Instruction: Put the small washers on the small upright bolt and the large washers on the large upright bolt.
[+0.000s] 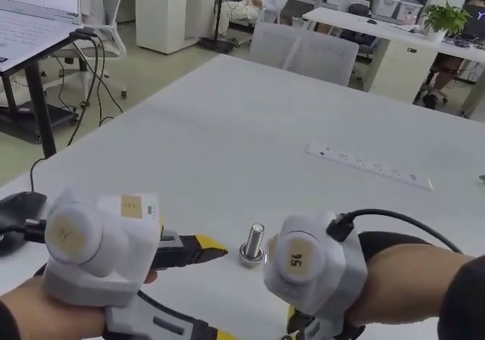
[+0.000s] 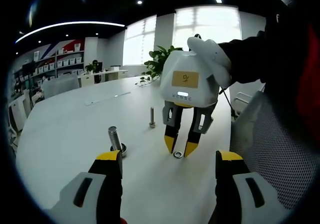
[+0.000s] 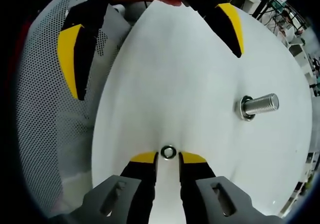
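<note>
The left gripper [image 2: 168, 158] is held low over the desk [image 1: 250, 128] with its yellow-tipped fingers [image 2: 109, 159] spread wide and nothing between them; in the head view they point to the right, towards the large bolt [image 1: 255, 241], and stop a little short of it. That bolt stands upright on its broad base between the two grippers, touched by neither. Further back, in the left gripper view, the small bolt [image 2: 152, 117] stands upright too, well apart from the large one. To the right, the right gripper [image 3: 168, 160] points straight down at the desk, its fingers [image 3: 145, 159] parted only a little. Their tips sit on either side of a small washer [image 3: 168, 152], which lies flat on the desk near the front edge; they bracket it closely but do not look clamped on it. Nothing lies between this washer and the bolts. A white power strip [image 1: 369, 166] lies on the far right of the desk, and a mesh chair [image 2: 270, 149] stands just beside the desk edge by the right gripper.
</note>
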Demonstrator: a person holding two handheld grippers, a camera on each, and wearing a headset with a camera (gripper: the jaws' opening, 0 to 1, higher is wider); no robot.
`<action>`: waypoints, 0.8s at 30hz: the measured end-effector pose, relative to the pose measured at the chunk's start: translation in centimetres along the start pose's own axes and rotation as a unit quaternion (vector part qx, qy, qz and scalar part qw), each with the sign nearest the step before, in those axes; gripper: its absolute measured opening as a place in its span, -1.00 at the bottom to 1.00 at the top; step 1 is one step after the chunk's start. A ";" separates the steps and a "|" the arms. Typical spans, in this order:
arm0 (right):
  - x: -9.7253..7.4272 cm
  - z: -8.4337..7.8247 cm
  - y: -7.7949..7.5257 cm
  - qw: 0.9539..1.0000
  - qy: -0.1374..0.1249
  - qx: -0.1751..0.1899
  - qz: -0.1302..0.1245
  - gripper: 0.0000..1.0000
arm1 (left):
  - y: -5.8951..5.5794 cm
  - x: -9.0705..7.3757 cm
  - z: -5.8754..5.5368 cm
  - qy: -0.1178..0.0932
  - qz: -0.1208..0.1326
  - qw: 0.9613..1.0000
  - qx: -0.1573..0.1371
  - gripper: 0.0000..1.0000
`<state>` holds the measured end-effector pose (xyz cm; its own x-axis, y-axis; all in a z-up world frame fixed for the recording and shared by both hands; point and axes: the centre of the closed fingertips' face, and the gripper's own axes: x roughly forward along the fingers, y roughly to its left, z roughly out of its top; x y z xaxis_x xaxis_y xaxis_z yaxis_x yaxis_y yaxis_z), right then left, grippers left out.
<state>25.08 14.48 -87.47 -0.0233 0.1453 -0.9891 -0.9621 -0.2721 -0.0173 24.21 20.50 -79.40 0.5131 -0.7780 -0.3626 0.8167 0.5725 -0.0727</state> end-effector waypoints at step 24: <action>0.2 0.2 0.2 0.999 0.032 -0.030 -0.004 -0.71 | 0.0 -0.1 0.0 -0.001 0.003 1.000 -0.002 0.51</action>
<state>24.88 14.62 -87.62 0.0040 0.0882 -0.9961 -0.9443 -0.3275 -0.0328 24.22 20.55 -79.35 0.5178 -0.7756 -0.3610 0.8131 0.5774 -0.0742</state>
